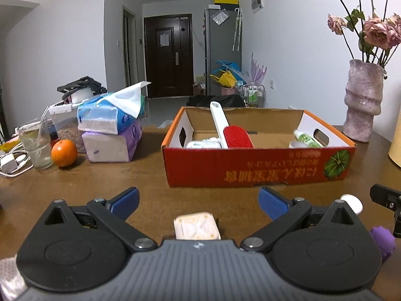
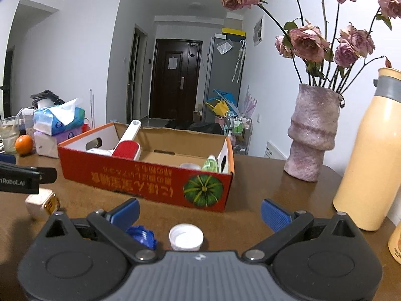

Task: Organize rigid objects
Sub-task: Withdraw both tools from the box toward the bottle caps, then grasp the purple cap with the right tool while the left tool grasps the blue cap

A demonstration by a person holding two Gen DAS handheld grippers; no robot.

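Note:
A red cardboard box stands open on the brown table; it also shows in the right wrist view. Inside lie a red and white lint brush, a white pack and a small green tube. My left gripper is open and empty, with a cream square block low between its fingers. My right gripper is open and empty, with a white bottle cap between its fingers and a blue cap by the left finger. The cream block lies at its left.
Stacked tissue packs, an orange, a glass and cables sit at the left. A pink vase with roses and a yellow flask stand at the right. A purple object lies by the left gripper's right side.

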